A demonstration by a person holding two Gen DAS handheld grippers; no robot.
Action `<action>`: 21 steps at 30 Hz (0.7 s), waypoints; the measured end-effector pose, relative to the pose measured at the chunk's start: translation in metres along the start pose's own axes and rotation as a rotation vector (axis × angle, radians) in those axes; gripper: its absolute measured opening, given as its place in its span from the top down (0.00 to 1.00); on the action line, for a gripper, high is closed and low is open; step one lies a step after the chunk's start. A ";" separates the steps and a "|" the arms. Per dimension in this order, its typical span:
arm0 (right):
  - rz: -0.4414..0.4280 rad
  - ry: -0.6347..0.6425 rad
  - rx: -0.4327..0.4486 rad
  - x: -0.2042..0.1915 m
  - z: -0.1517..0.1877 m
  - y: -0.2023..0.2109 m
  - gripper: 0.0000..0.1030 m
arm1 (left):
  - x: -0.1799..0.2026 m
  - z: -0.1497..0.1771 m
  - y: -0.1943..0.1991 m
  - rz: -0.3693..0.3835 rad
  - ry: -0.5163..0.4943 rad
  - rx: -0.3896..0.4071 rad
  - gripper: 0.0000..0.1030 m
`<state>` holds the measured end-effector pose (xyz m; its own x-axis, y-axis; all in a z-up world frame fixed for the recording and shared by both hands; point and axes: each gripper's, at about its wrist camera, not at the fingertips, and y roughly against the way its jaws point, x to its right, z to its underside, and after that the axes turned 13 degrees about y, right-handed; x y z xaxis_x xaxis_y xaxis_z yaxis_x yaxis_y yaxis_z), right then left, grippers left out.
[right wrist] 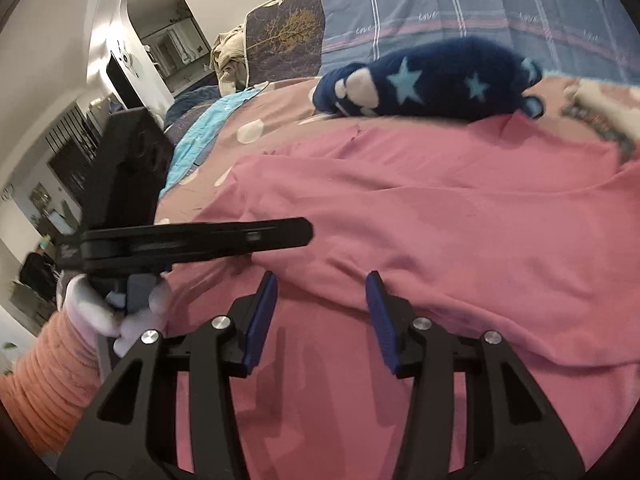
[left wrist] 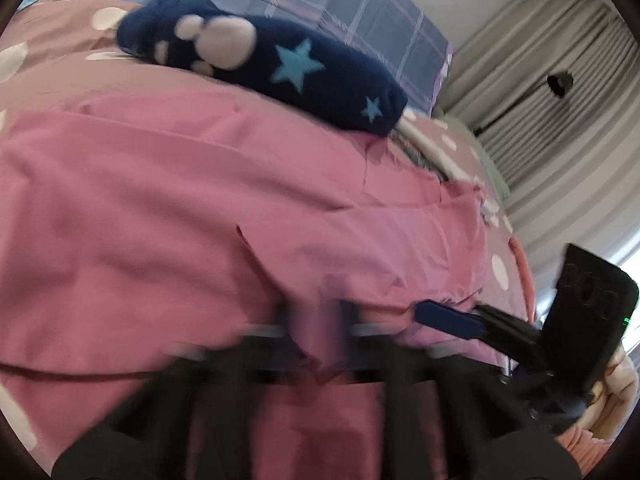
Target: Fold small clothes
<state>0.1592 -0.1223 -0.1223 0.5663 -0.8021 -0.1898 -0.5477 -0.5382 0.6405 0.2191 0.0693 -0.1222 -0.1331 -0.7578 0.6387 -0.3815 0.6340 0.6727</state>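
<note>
A pink garment [left wrist: 180, 200] [right wrist: 440, 220] lies spread over a dusty-pink bedcover with white dots [left wrist: 52, 60] [right wrist: 280, 120]. Behind it rests a navy fleece piece with light-blue stars and a white paw print [left wrist: 280, 64] [right wrist: 432, 80]. My left gripper [left wrist: 314, 320] is blurred, shut on a raised fold of the pink garment's near edge; from the side, the left gripper [right wrist: 304, 232] looks like one black bar touching that edge. My right gripper [right wrist: 322, 284] is open, its blue pads [right wrist: 262, 312] apart over the near hem. The right gripper [left wrist: 436, 314] lies low beside the left one.
A grey-blue plaid quilt [left wrist: 320, 0] [right wrist: 480, 0] rises behind the clothes. Curtains [left wrist: 560, 120] hang beyond the bed. A gloved hand [right wrist: 92, 312] with an orange sleeve [right wrist: 44, 380] holds the left gripper. A turquoise blanket [right wrist: 200, 132] and tree-print cushion [right wrist: 288, 32] sit by the bed's edge.
</note>
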 end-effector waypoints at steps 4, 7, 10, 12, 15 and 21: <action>0.067 -0.020 0.008 0.013 0.020 0.020 0.52 | 0.036 -0.008 0.023 0.018 -0.084 0.093 1.00; 0.089 -0.123 0.012 0.035 0.034 0.028 0.52 | 0.065 -0.024 0.066 0.031 -0.150 0.206 1.00; 0.152 -0.222 -0.016 0.053 0.043 0.027 0.50 | 0.074 -0.032 0.102 -0.029 -0.206 0.292 0.99; 0.160 -0.229 -0.023 0.054 0.046 0.024 0.49 | 0.068 -0.034 0.115 -0.090 -0.217 0.319 0.99; 0.180 -0.178 -0.034 0.045 0.044 0.020 0.41 | 0.041 -0.035 0.122 -0.158 -0.184 0.309 0.99; 0.182 -0.162 -0.036 0.044 0.044 0.018 0.36 | -0.019 -0.032 0.111 -0.276 -0.085 0.252 0.99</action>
<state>0.1469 -0.1788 -0.1521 0.3525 -0.9176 -0.1838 -0.6079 -0.3739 0.7004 0.2088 0.1586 -0.0476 -0.0650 -0.9114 0.4063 -0.6253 0.3545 0.6952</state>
